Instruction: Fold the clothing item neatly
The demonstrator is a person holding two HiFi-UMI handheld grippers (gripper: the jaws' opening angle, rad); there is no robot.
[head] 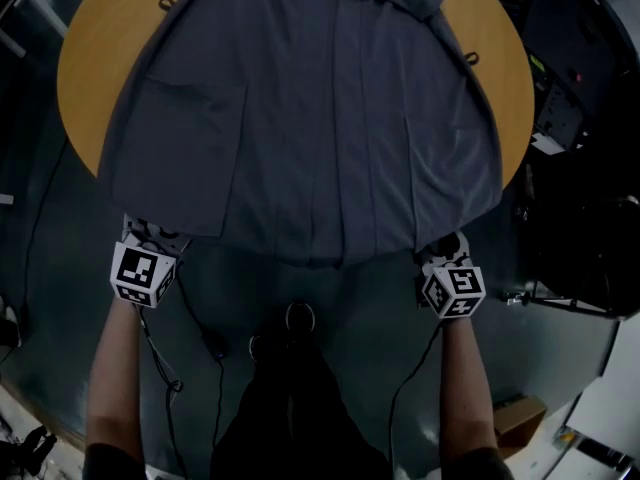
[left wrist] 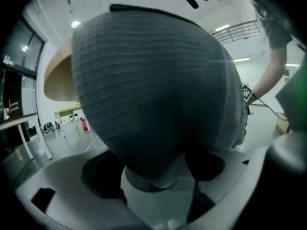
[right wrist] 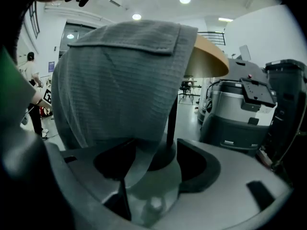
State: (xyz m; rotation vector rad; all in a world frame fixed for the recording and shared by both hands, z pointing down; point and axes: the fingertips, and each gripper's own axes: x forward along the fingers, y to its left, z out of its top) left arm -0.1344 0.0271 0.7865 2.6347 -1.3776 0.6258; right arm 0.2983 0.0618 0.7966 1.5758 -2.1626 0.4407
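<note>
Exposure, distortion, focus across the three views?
Head view: underexposed, floor near black, grey garment on the round table readable though. Left gripper view: heavy fisheye, black corners, garment close and soft, ceiling lights blown. Right gripper view: same fisheye, weave sharper.

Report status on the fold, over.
Left gripper open, right gripper open, near corners loose between the jaws. Grey garment spread over the round table, near edge hanging off. Nothing in the way.
</note>
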